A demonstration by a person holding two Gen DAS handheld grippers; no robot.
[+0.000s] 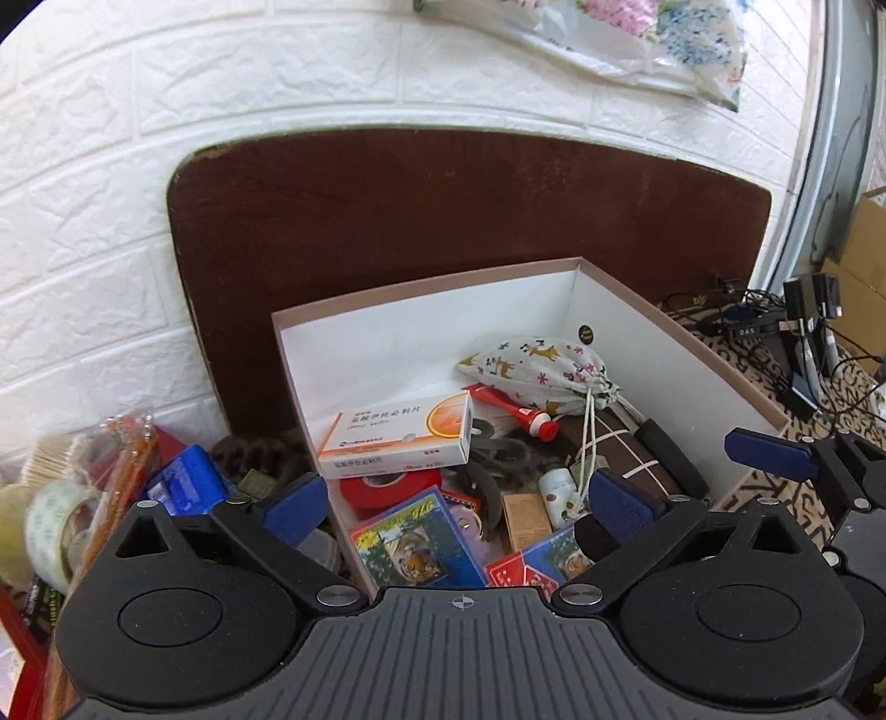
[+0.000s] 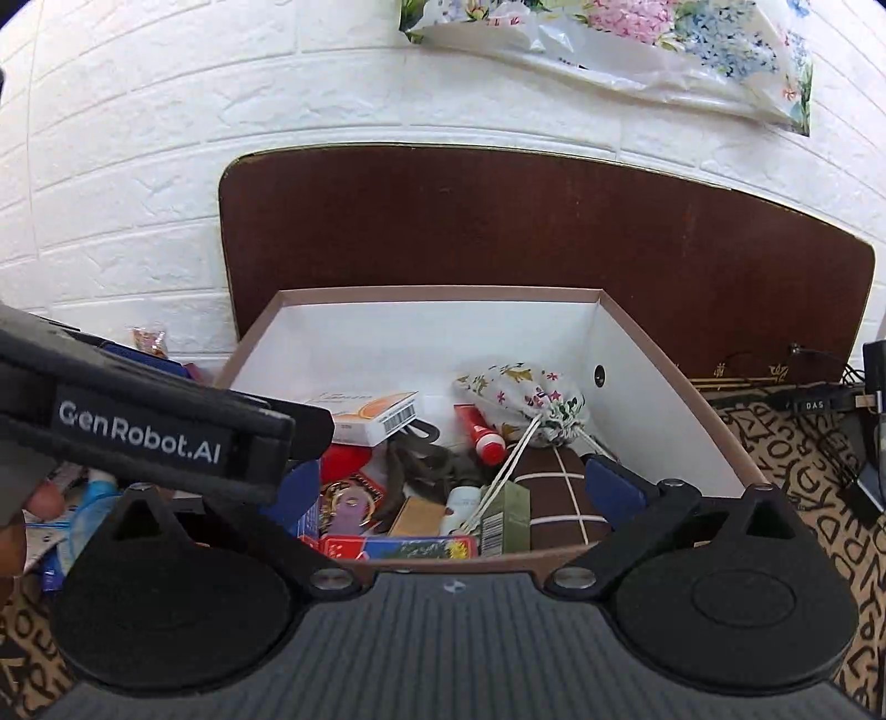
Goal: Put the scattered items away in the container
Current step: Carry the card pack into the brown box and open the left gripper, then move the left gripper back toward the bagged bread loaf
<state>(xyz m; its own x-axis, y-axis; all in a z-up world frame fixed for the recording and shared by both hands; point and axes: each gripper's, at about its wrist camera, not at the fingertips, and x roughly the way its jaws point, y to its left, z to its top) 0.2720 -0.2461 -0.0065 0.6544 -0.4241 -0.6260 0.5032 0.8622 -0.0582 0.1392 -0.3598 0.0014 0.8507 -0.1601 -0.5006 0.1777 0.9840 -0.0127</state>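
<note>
A cardboard box (image 1: 421, 327) with white inner walls stands against a brown board and holds several items: an orange-and-white medicine box (image 1: 398, 437), a floral drawstring pouch (image 1: 537, 371), a red tube (image 1: 515, 410), a red tape roll (image 1: 387, 487) and a tiger-print card pack (image 1: 410, 543). My left gripper (image 1: 459, 507) hangs open over the box's near left corner, holding nothing. My right gripper (image 2: 454, 487) is open over the near edge of the box (image 2: 421, 332), also holding nothing. One of its blue fingers (image 1: 772, 451) shows at the box's right wall.
Left of the box lie a blue pack (image 1: 188, 479), a clear tape roll (image 1: 55, 520) and a bag of orange sticks (image 1: 124, 459). Cables and black devices (image 1: 803, 332) sit on the patterned cloth (image 2: 803, 498) at the right. A floral plastic bag (image 2: 637, 44) hangs on the white brick wall.
</note>
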